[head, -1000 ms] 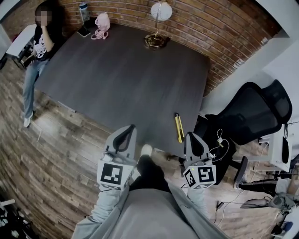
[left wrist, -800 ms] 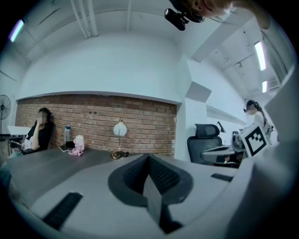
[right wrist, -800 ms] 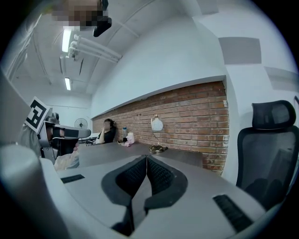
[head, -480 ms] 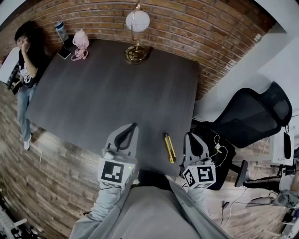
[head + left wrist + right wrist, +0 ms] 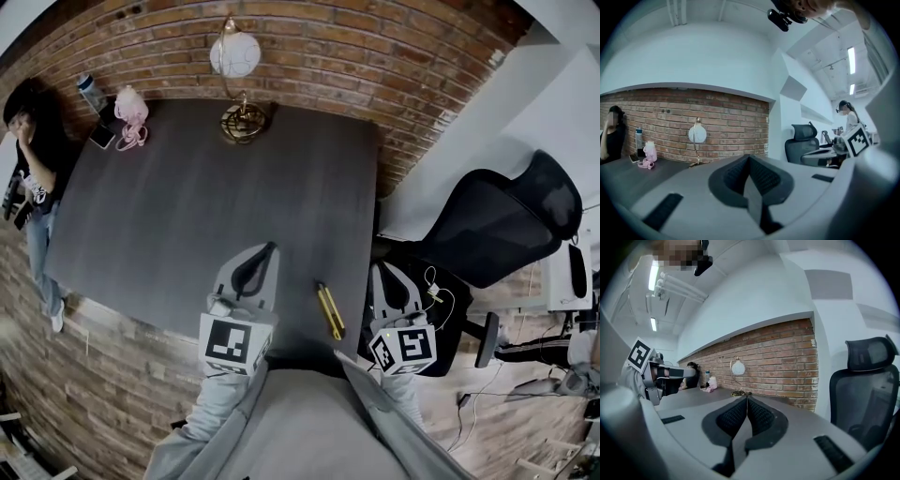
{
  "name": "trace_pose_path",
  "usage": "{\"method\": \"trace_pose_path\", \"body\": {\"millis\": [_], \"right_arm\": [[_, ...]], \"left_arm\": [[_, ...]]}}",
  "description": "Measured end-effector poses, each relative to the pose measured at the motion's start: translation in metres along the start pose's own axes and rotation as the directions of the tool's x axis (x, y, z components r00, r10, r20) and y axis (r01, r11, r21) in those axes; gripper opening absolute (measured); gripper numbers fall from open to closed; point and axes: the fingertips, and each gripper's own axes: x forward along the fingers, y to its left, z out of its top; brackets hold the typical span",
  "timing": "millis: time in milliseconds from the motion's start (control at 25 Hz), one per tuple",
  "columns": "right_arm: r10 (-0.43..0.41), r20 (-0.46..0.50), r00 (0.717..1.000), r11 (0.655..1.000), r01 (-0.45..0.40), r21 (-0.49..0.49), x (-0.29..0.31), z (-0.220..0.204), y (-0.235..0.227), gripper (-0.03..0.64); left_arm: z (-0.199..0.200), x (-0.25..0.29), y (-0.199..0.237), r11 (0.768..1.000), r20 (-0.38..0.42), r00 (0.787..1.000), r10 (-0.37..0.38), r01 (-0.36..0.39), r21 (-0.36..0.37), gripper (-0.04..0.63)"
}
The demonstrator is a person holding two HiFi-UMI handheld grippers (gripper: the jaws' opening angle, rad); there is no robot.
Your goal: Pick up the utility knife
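Head view: the yellow utility knife (image 5: 328, 310) lies at the near edge of the dark surface (image 5: 187, 206), between the left claw (image 5: 268, 247) and the right claw (image 5: 382, 269) and touched by neither. A second ago it lay further up the frame, beside the right claw's tip. The lamp (image 5: 234, 54) and the standing person (image 5: 28, 159) have slid towards the left edge, and both claws now reach over the surface's near edge. Left gripper view: the jaws are clenched together with nothing between them, pointing at the brick wall (image 5: 726, 126). The knife does not show here. Right gripper view: the jaws are pressed shut and empty, with the office chair (image 5: 867, 380) at the right and the left claw at the left edge.
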Motion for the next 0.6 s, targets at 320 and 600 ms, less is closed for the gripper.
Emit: {"method": "trace_pose_path", "body": {"millis": [320,600], "right_arm": [[-0.073,0.003,0.997,0.997,0.073,0.014,-0.006,0.003,0.0,0.018],[-0.148,-0.03,0.989,0.988,0.148,0.033,-0.018,-0.007,0.001,0.018]], "left_arm": [[0.007,0.015,-0.002,0.996,0.008,0.996,-0.094,0.094,0.007,0.018],[0.004,0.026,-0.011,0.984,-0.012,0.984,-0.177,0.177,-0.018,0.02]]}}
